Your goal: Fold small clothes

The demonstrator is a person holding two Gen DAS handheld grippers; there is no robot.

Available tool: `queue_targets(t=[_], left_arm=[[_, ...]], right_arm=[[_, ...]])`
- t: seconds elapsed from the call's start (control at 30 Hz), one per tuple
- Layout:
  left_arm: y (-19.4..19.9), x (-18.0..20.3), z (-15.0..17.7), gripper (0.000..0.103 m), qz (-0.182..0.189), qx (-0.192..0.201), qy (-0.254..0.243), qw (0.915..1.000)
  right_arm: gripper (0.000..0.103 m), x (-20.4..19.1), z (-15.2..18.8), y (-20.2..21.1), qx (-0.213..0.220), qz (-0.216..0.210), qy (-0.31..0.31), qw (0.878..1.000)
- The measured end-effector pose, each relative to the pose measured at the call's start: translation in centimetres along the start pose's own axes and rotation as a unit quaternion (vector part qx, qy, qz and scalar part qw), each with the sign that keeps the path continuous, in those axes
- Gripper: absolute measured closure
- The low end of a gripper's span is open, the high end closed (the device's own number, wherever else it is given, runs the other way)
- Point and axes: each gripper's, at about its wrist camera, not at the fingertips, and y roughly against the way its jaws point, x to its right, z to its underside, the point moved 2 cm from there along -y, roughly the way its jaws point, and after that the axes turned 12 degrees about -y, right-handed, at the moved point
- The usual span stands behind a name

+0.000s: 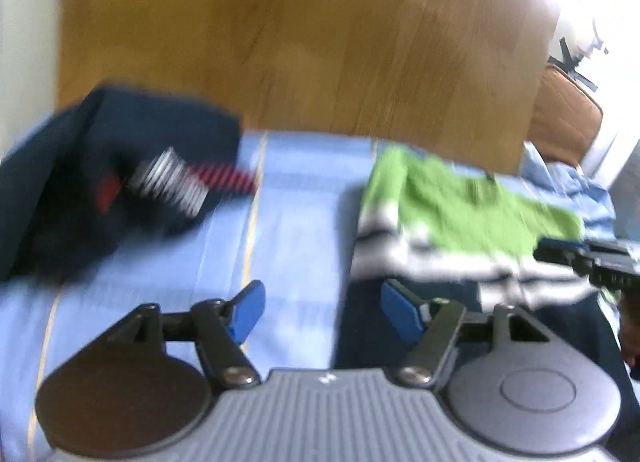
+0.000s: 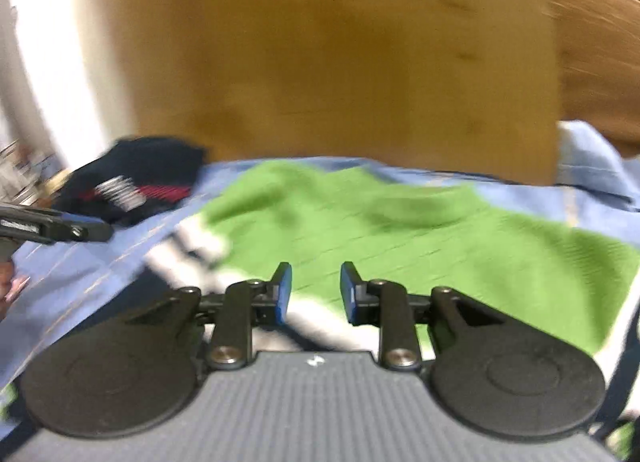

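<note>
A small green shirt with white and navy stripes [image 1: 460, 218] lies spread on the light blue sheet [image 1: 296, 222]; it also fills the middle of the right wrist view [image 2: 400, 238]. My left gripper [image 1: 322, 312] is open and empty, low over the sheet just left of the shirt's striped edge. My right gripper [image 2: 316, 294] is open and empty, just above the shirt's striped hem. A dark navy garment with red and white stripes [image 1: 120, 170] lies at the far left, and shows in the right wrist view [image 2: 132, 182]. Both views are blurred by motion.
A wooden headboard [image 1: 304, 42] rises behind the sheet. A brown chair [image 1: 568, 122] stands at the far right. The other gripper shows at the right edge of the left wrist view [image 1: 592, 262] and at the left edge of the right wrist view [image 2: 52, 228].
</note>
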Motion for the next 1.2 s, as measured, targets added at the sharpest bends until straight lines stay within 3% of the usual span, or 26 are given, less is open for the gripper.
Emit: queue_targets(t=[0.1, 0.17, 0.3, 0.43, 0.5, 0.57, 0.6, 0.63, 0.67, 0.73, 0.87, 0.93, 1.1, 1.2], left_arm=[[4.6, 0.1, 4.4, 0.032, -0.017, 0.01, 0.02, 0.9996], [8.1, 0.0, 6.9, 0.032, -0.029, 0.033, 0.03, 0.9986], [13.5, -0.5, 9.5, 0.031, -0.054, 0.075, 0.052, 0.9943], [16.5, 0.7, 11.2, 0.031, -0.068, 0.107, 0.044, 0.991], [17.5, 1.0, 11.6, 0.029, -0.073, 0.124, 0.041, 0.9887], [18.5, 1.0, 12.0, 0.028, -0.077, 0.143, 0.043, 0.9858], [18.9, 1.1, 12.1, 0.028, -0.079, 0.153, 0.047, 0.984], [19.3, 1.2, 12.3, 0.028, -0.084, 0.163, 0.052, 0.9817], [19.9, 0.9, 12.5, 0.028, -0.09, 0.173, 0.058, 0.9791], [21.1, -0.4, 13.1, 0.028, -0.108, 0.193, 0.073, 0.9725], [23.4, -3.7, 14.9, 0.029, -0.148, 0.225, 0.12, 0.9554], [23.9, -4.9, 15.9, 0.029, -0.154, 0.23, 0.147, 0.9496], [24.1, -6.0, 18.1, 0.029, -0.155, 0.227, 0.183, 0.9439], [23.8, -6.0, 18.7, 0.028, -0.154, 0.215, 0.182, 0.947]], right_arm=[[0.069, -4.2, 1.3, 0.9, -0.018, -0.057, 0.053, 0.997], [0.066, -7.9, 2.8, 1.2, -0.042, -0.098, 0.109, 0.988], [0.058, -14.8, 6.6, 0.9, -0.107, -0.171, 0.233, 0.951], [0.051, -18.3, 11.0, -1.5, -0.119, -0.16, 0.389, 0.899], [0.048, -19.1, 12.3, -2.8, -0.111, -0.137, 0.435, 0.883], [0.048, -20.0, 12.9, -4.5, -0.121, -0.13, 0.449, 0.876], [0.052, -20.2, 12.8, -5.0, -0.123, -0.134, 0.448, 0.875], [0.078, -20.3, 12.3, -5.5, -0.134, -0.14, 0.442, 0.876], [0.094, -21.0, 12.0, -6.1, -0.143, -0.131, 0.432, 0.881], [0.093, -21.7, 9.0, -7.2, -0.121, -0.13, 0.402, 0.898], [0.093, -25.4, -0.9, -10.0, -0.063, -0.119, 0.302, 0.944], [0.093, -28.0, -5.8, -11.9, -0.053, -0.129, 0.247, 0.959], [0.093, -33.5, -13.4, -16.7, -0.007, -0.111, 0.194, 0.975], [0.093, -33.3, -16.8, -17.0, 0.032, -0.114, 0.166, 0.979]])
